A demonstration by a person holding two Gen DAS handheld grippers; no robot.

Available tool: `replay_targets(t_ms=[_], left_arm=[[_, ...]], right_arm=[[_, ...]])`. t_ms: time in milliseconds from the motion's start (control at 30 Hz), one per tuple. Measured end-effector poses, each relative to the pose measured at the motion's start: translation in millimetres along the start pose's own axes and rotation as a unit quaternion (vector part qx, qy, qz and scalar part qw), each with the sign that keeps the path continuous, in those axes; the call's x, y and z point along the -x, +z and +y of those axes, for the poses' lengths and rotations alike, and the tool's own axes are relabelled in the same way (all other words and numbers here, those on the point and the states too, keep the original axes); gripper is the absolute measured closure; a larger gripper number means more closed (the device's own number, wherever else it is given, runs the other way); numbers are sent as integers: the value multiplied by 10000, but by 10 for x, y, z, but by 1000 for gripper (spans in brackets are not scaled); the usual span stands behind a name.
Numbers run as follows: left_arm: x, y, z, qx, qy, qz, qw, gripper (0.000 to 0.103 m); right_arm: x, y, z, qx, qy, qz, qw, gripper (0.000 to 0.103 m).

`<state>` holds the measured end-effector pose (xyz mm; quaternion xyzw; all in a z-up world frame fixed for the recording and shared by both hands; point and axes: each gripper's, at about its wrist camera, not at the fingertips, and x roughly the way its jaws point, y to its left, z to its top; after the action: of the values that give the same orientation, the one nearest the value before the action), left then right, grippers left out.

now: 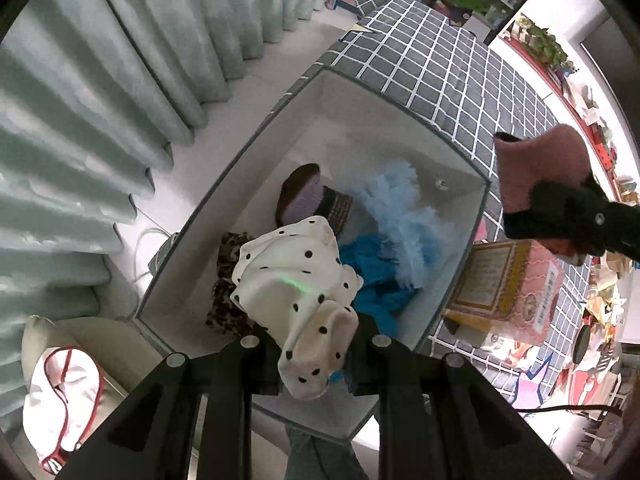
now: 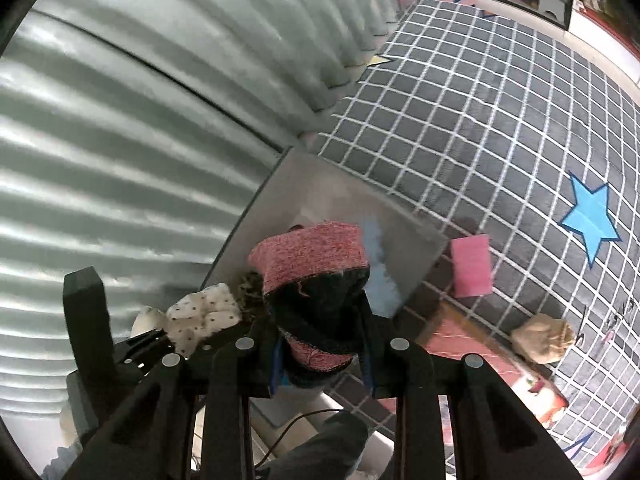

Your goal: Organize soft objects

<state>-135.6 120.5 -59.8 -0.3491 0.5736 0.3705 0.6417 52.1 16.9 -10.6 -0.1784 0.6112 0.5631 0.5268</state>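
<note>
My left gripper point(image 1: 316, 354) is shut on a white polka-dot cloth point(image 1: 296, 276) and holds it over the open white storage box point(image 1: 280, 120). In the box lie a light blue fluffy item point(image 1: 400, 216), a blue cloth point(image 1: 372, 276), a leopard-print cloth point(image 1: 228, 280) and a brown-purple knit item point(image 1: 304, 196). My right gripper point(image 2: 320, 344) is shut on a pink and black knit sock point(image 2: 316, 268) above the box's near edge. It also shows at the right of the left wrist view point(image 1: 560, 216), holding the pink sock point(image 1: 536, 168).
The box stands on a grey checked mat point(image 2: 480, 120) beside pale green curtains point(image 1: 100, 100). On the mat lie a pink sponge point(image 2: 472, 266), a beige soft lump point(image 2: 542, 338), a blue star point(image 2: 590, 220) and a pink-yellow carton point(image 1: 516, 288). A white red-trimmed item point(image 1: 60, 396) lies at lower left.
</note>
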Motion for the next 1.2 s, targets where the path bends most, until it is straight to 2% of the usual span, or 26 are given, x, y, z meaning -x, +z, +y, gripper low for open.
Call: replay_targets(t_ms=[367,1200], left_arm=[[-63,60,169,-17,-127,-20,9999,80],[-203,131,372,146,-246,-7,9996,80]], right_arm=[[-150,33,315,77,-207,121,9997,72],[-485,65,483,274,-632,498,9964,72]])
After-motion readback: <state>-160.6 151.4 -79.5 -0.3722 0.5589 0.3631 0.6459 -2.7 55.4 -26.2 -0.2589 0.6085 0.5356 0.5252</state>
